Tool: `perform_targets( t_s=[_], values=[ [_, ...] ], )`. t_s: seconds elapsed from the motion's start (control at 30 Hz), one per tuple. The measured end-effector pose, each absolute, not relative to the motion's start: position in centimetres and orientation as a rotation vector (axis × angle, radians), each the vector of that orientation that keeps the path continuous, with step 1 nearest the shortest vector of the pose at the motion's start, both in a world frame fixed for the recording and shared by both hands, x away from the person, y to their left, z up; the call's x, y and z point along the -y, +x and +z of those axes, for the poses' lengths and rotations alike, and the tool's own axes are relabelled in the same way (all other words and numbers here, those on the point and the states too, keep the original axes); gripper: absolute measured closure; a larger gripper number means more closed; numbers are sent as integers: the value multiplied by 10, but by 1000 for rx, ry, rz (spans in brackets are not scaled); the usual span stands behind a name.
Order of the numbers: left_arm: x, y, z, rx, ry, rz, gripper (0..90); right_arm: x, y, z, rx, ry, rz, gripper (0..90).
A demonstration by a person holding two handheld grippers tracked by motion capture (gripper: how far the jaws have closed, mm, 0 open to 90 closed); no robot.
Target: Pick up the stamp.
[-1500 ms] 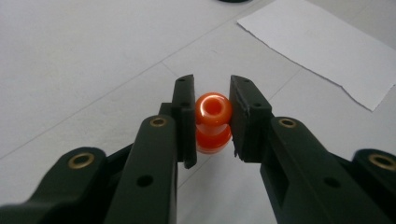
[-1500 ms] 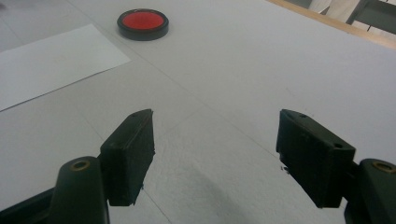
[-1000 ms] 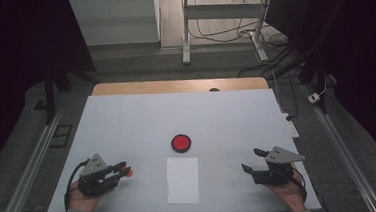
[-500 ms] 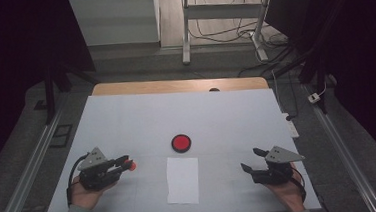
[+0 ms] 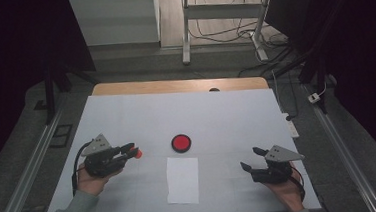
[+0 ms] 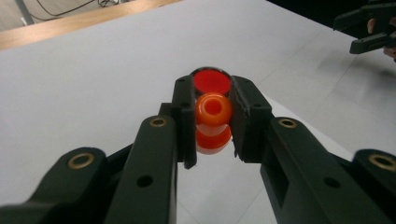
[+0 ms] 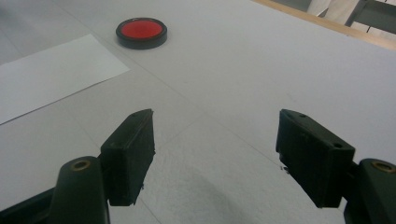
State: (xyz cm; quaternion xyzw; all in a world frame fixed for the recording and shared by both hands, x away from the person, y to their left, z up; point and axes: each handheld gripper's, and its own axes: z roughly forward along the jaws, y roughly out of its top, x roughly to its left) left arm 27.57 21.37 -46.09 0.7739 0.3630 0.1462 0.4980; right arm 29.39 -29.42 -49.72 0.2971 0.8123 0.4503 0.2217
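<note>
A: What has changed since a second ago?

B: The left gripper (image 5: pixel 129 151) has been carried up and toward the table's middle. In the earlier high views it was seen nearer the left edge; now it is held closer to the red pad (image 5: pixel 181 143). The right gripper (image 5: pixel 254 159) has been kept in place.

A: How are the jaws set?

B: The left jaws are clamped on the stamp (image 6: pixel 213 122), an orange piece gripped by its sides. The right jaws are spread wide, with nothing between them.

A: What does the change mean for the work?

B: It is judged that the stamp has been lifted off the table (image 5: pixel 236 112) and is being taken to the pad. The sheet (image 5: pixel 182 179) lies just below the pad, apart from it.

A: Where is the stamp, and how is it aligned?

B: It is held clear of the table, left of the pad. In the left gripper view its long axis is seen to run along the jaws; the rounded end with a hole is turned toward the camera, and the far end is aimed at the pad (image 6: pixel 212 80). Whether it is level or tilted down cannot be told.
</note>
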Motion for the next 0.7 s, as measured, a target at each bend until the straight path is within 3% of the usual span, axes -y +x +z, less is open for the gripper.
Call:
perform_targets(
  t_s=[0.7],
  values=[
    [-192, 287, -454, -823, 1881, 316, 725, 293, 295, -497, -2237, 815, 1242, 272]
  ],
)
